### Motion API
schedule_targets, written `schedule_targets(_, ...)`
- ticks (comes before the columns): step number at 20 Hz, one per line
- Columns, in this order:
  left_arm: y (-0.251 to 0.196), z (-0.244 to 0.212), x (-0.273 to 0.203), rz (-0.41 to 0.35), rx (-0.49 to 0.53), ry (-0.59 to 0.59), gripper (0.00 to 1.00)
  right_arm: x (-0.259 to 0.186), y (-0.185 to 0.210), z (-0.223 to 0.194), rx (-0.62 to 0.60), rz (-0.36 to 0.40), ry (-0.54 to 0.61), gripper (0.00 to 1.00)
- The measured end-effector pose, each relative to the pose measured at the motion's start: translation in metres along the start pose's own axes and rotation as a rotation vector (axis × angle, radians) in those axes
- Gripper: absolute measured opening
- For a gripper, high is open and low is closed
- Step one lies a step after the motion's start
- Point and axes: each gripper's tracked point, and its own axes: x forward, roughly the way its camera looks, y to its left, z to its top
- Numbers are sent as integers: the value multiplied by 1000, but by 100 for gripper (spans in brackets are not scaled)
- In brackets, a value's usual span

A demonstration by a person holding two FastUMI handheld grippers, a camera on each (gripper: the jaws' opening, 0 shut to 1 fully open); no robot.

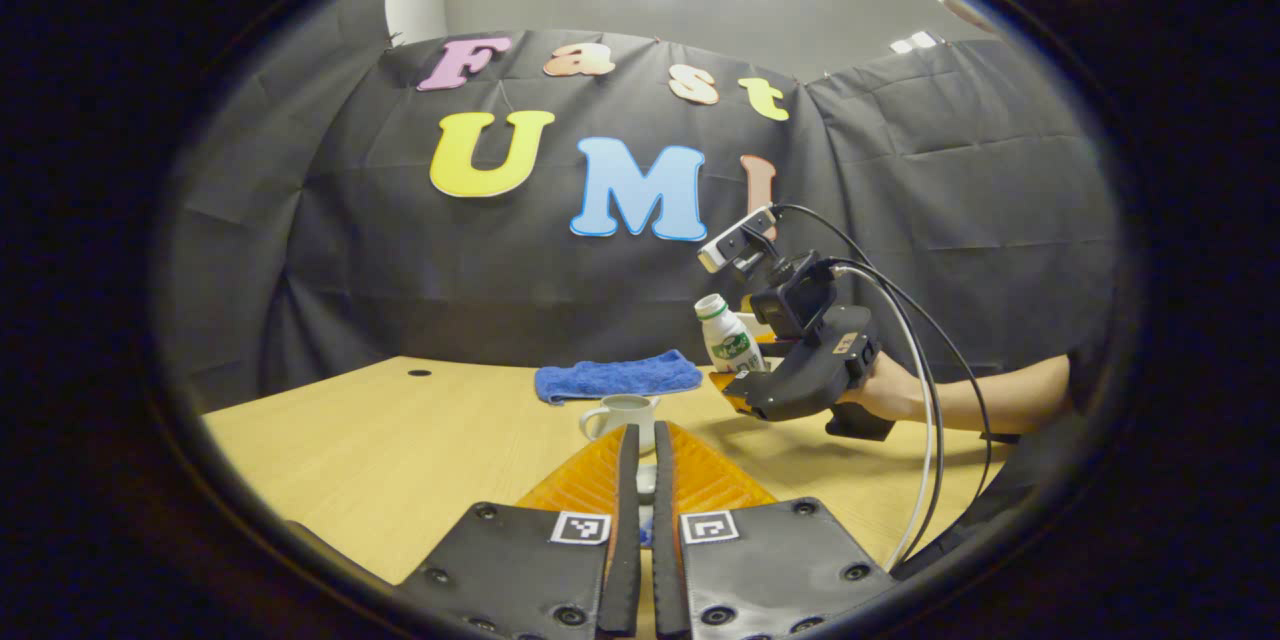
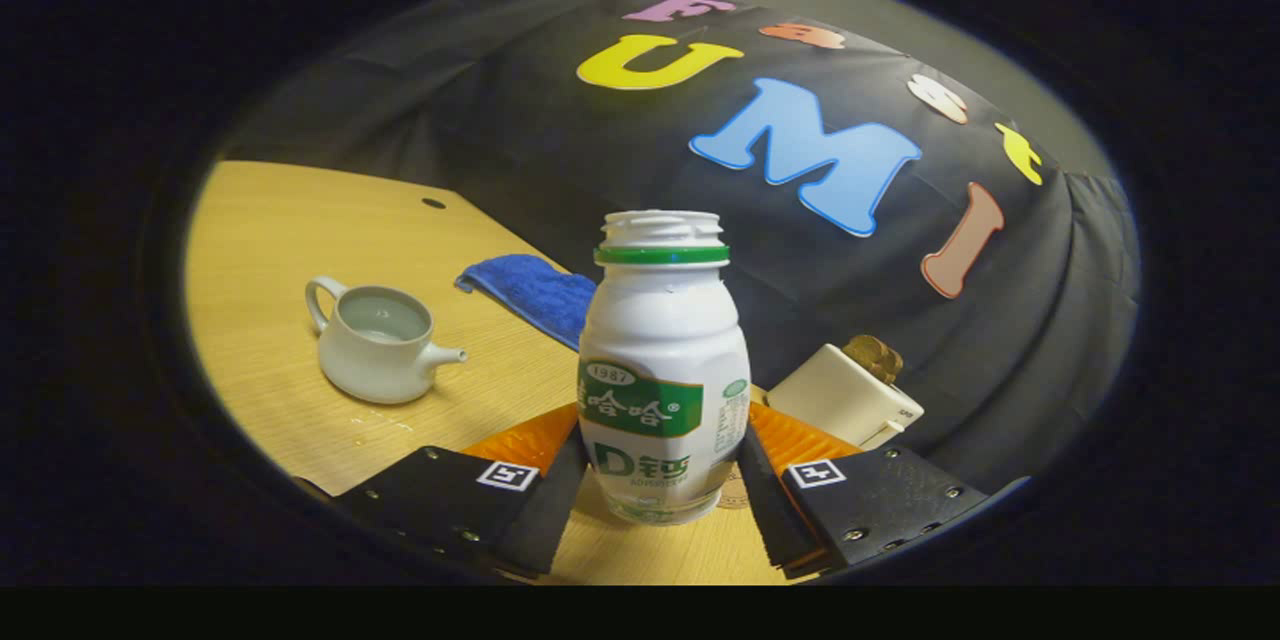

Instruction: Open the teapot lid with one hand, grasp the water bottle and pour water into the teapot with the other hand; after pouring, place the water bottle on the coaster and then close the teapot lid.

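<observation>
Bottle [image 2: 663, 370] is being gripped upright by right tongs [image 2: 660, 480], right of the open teapot [image 2: 375, 340]. Lid [image 1: 647, 480] is being pinched in left tongs [image 1: 646, 465] above teapot.

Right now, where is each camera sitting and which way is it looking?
Left gripper view: rides on the left gripper, low over the wooden table, facing the white ceramic teapot and blue cloth; its fingers, nearly together, hold something small and white; beyond, a hand holds the right gripper.
Right gripper view: rides on the right gripper, fingers gripping the white plastic bottle.
Shared: teapot, blue cloth, bottle, table.
</observation>
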Motion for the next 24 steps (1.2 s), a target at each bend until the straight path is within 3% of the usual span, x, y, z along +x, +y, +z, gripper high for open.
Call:
schedule_targets(2,8,2,-1,-3,-40,-20,15,3,4,-2,-74,9,11,76)
schedule_targets(5,22,0,-1,27,-52,-19,12,7,7,2,-191,1,10,76)
schedule_targets(15,17,-7,-8,54,64,0,12,17,27,2,-452,13,23,76)
schedule_targets(19,15,-5,-9,58,74,-2,12,19,29,5,-554,-5,15,76)
schedule_targets(20,15,-5,-10,58,75,0,16,19,30,6,-571,-6,14,76)
schedule_targets(24,17,-9,-15,66,74,12,12,22,29,11,-663,-18,7,76)
